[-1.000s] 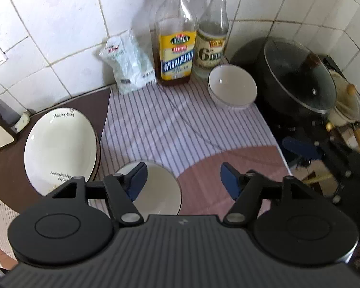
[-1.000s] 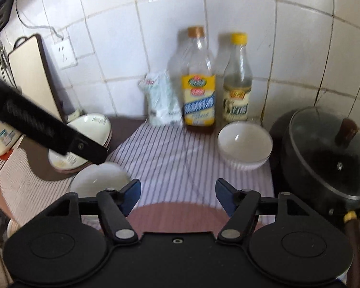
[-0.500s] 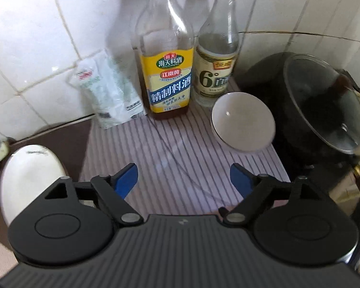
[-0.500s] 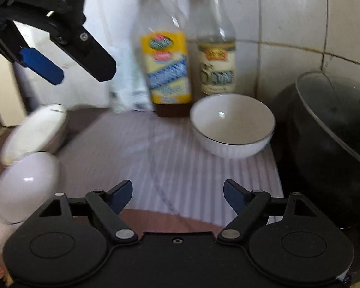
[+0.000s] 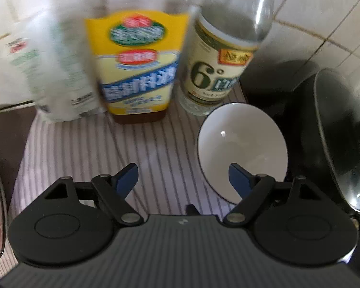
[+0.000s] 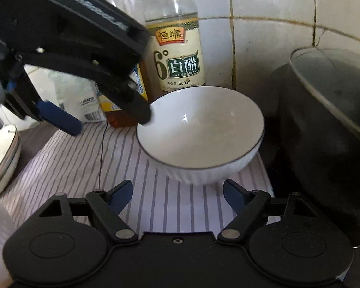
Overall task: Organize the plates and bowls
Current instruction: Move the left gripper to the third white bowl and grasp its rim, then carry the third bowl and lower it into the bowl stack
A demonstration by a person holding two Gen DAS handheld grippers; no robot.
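STEP: reaching for the white bowl (image 6: 200,134) | left gripper (image 5: 182,176) fingers wide, empty, straddling its rim, contact unclear | right gripper (image 6: 177,195) open, empty | NEXT: close on rim, lift.

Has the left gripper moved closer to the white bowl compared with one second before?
Yes. The left gripper has come forward and down toward the bottles; the white bowl now sits at its right finger.

White bowl (image 6: 200,134) sits on striped cloth (image 6: 84,168) before the right gripper (image 6: 177,193), jaws apart; left gripper (image 6: 103,122) reaches its rim.
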